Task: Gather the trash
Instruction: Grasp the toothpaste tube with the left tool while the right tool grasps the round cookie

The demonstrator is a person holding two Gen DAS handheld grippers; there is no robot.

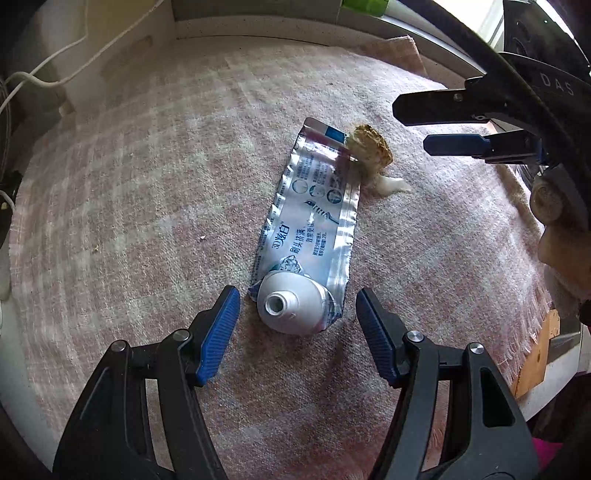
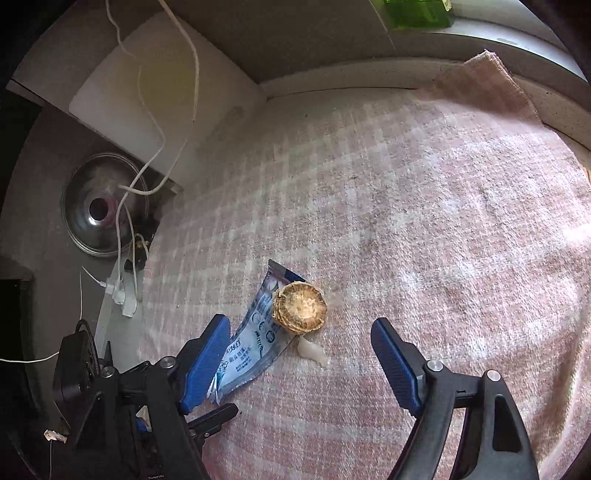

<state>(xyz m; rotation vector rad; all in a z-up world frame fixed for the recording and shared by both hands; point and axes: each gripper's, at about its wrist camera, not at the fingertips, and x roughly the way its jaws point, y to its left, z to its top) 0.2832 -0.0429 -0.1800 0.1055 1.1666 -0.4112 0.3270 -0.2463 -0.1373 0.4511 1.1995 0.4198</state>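
A flattened silver-blue toothpaste tube [image 1: 310,229] lies on a pink checked cloth [image 1: 147,184], its white capless neck toward me. My left gripper [image 1: 297,325] is open, its blue pads on either side of the tube's neck, not touching. A brown crusty food scrap [image 1: 369,149] rests on the tube's far end, with a white blob [image 1: 393,184] beside it. My right gripper [image 2: 301,369] is open, just short of the food scrap [image 2: 300,308] and the white blob [image 2: 312,352]. The tube [image 2: 251,343] runs under its left pad. The right gripper [image 1: 413,125] also shows in the left wrist view.
The cloth [image 2: 406,221] covers a counter with a raised back edge [image 2: 351,79]. White cables [image 2: 147,166] and a metal pot lid [image 2: 105,206] are at the left. A green object [image 2: 417,13] stands on the sill behind. A wooden edge [image 1: 535,354] shows at the right.
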